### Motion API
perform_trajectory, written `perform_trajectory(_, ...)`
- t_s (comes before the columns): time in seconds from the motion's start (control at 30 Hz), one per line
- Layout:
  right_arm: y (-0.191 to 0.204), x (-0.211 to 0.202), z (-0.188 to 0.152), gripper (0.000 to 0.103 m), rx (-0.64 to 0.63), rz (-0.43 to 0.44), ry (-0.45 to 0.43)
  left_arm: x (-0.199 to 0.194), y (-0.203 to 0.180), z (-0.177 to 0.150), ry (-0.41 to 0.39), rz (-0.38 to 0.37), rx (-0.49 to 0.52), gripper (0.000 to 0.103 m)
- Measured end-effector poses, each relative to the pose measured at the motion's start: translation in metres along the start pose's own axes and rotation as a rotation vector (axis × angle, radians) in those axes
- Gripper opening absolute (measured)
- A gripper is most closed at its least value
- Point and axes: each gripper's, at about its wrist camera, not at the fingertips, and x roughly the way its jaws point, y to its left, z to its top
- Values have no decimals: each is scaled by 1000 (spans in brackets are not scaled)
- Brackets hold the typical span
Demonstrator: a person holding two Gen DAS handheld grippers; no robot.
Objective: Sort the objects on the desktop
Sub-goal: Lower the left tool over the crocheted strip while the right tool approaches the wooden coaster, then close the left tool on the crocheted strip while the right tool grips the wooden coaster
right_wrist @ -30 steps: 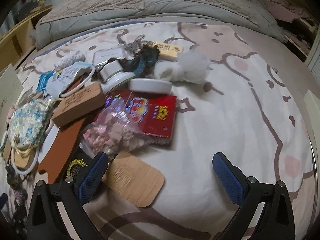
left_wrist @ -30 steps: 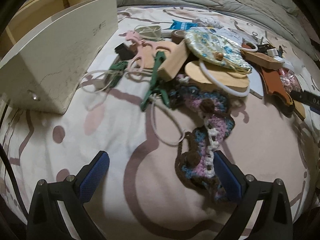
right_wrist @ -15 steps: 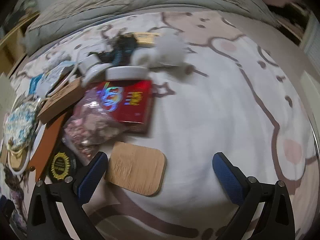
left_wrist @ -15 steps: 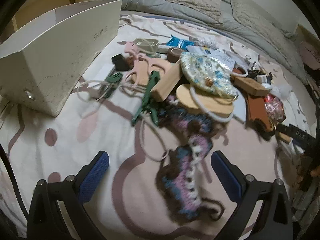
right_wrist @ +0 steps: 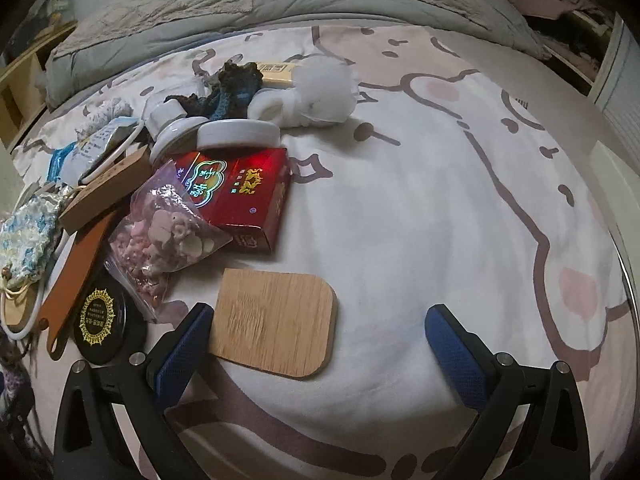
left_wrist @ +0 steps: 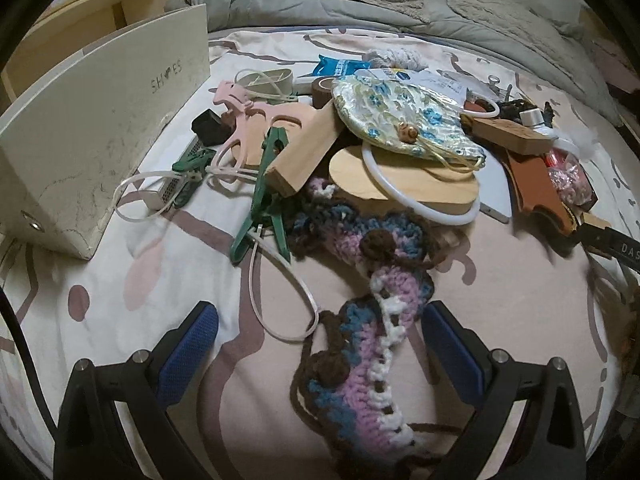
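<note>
While spread wide, left gripper over crochet piece, right gripper above wooden coaster

A cartoon-printed bedsheet is spread under everything; a grey quilted duvet is bunched along its far edge, and wooden shelving is seen beyond

Matt wood-grain board, glossy red box, woolly crochet piece

Right gripper agape – wooden board (flat) between.
</note>
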Motion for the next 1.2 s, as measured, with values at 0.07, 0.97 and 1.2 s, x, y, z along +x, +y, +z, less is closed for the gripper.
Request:
perform_trajectory(0.07, 0, -1, -1, 103, 0, -3, -4, 1, 0, -1, 1, -1, 4, 103)
perform_trajectory(0.97, 13, -15, -7, 72, 14, 16, -58, -7, -7, 0, -19, -34, 61, 79)
perform_trajectory(1.2, 15, -19, -9, 58, -14, 32, -84, -8, -5, 2, -21, -37, 49, 75)
